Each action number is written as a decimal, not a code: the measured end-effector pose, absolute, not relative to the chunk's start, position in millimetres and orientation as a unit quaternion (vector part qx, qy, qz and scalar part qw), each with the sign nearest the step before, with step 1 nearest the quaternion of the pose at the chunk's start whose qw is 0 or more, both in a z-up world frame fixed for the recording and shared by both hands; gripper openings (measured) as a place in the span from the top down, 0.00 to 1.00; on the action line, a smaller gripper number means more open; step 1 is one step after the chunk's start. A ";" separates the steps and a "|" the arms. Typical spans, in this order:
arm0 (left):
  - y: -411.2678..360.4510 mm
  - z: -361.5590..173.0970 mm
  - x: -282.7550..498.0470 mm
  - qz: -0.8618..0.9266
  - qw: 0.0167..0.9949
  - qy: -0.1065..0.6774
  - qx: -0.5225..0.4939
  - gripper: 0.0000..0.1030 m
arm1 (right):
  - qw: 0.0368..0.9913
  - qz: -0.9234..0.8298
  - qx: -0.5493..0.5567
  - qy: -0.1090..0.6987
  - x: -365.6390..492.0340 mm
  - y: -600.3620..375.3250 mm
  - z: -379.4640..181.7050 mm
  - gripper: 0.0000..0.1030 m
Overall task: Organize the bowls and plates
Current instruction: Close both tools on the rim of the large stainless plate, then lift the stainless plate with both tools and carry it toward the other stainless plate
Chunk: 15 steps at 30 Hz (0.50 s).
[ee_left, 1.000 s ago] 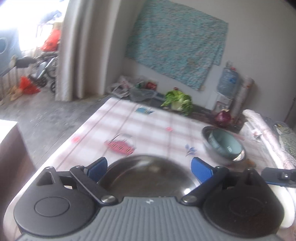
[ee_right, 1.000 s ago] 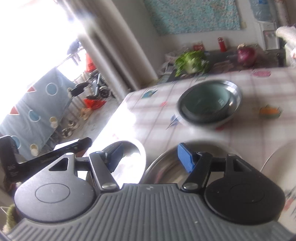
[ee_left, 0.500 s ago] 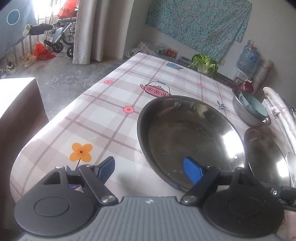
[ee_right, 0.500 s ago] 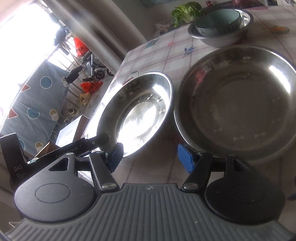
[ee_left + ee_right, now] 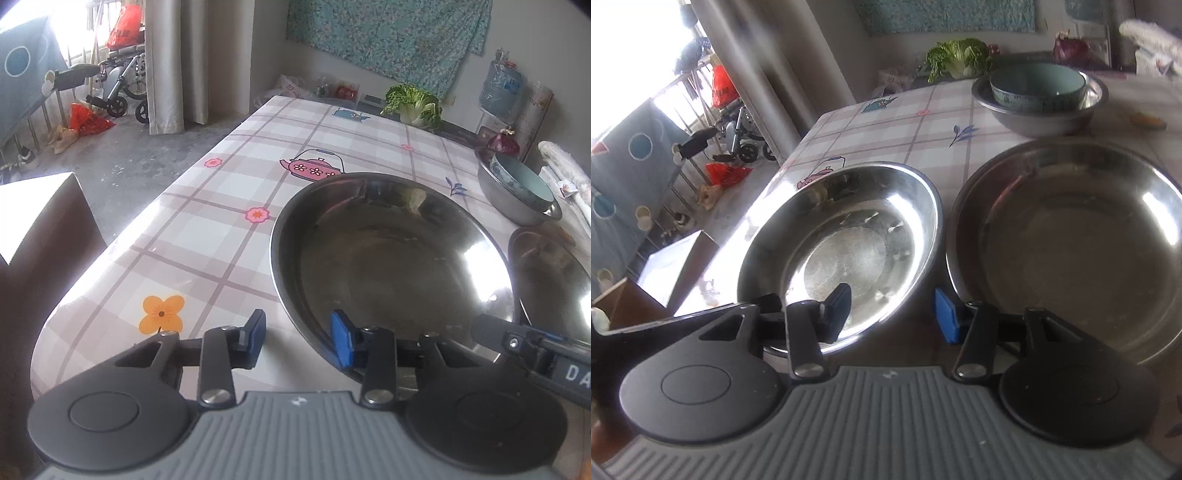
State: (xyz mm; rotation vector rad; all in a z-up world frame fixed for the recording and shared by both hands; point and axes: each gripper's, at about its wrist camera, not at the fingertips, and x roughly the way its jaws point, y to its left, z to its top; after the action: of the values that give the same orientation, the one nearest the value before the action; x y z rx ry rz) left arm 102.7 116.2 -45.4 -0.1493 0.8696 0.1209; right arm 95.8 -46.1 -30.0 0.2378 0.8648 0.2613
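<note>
A large steel plate (image 5: 388, 266) lies on the checked table, also in the right wrist view (image 5: 846, 251). A second steel plate (image 5: 1067, 243) lies to its right, partly seen in the left wrist view (image 5: 550, 266). My left gripper (image 5: 297, 341) is open, its right finger inside the first plate's near rim, its left finger over the cloth. My right gripper (image 5: 892, 308) is open, its left finger over the first plate's near rim, its right finger at the second plate's edge. A teal bowl (image 5: 1038, 86) sits inside a steel bowl (image 5: 1041, 118) farther back.
The table's left edge (image 5: 122, 236) drops to the floor, with a cardboard box (image 5: 40, 229) beside it. A cabbage (image 5: 413, 103) and a red onion (image 5: 502, 142) lie at the far end. A rolled cloth (image 5: 569, 173) lies along the right side.
Both grippers have pulled back and tilted down, so the two steel plates now show in full. Both pairs of fingers have narrowed somewhat and stand at the near rims.
</note>
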 end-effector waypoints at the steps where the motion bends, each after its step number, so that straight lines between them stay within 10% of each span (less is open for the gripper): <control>1: 115.8 -45.0 101.8 0.055 0.903 0.420 -0.073 0.65 | 0.894 0.124 0.106 0.416 96.6 -43.5 -31.3 0.61; 4: 113.0 -44.6 99.9 0.041 0.903 0.421 -0.072 0.75 | 0.890 0.127 0.100 0.426 100.6 -42.7 -38.9 0.79; 15: 116.2 -42.8 69.4 0.011 0.897 0.438 -0.049 0.74 | 0.879 0.164 0.093 0.439 85.3 -50.4 -37.8 0.81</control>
State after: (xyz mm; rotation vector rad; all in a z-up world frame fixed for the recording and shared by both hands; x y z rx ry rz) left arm 69.4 116.2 -42.8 -0.1011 0.9078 0.0220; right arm 85.3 -50.4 -37.8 0.1948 0.9151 0.3415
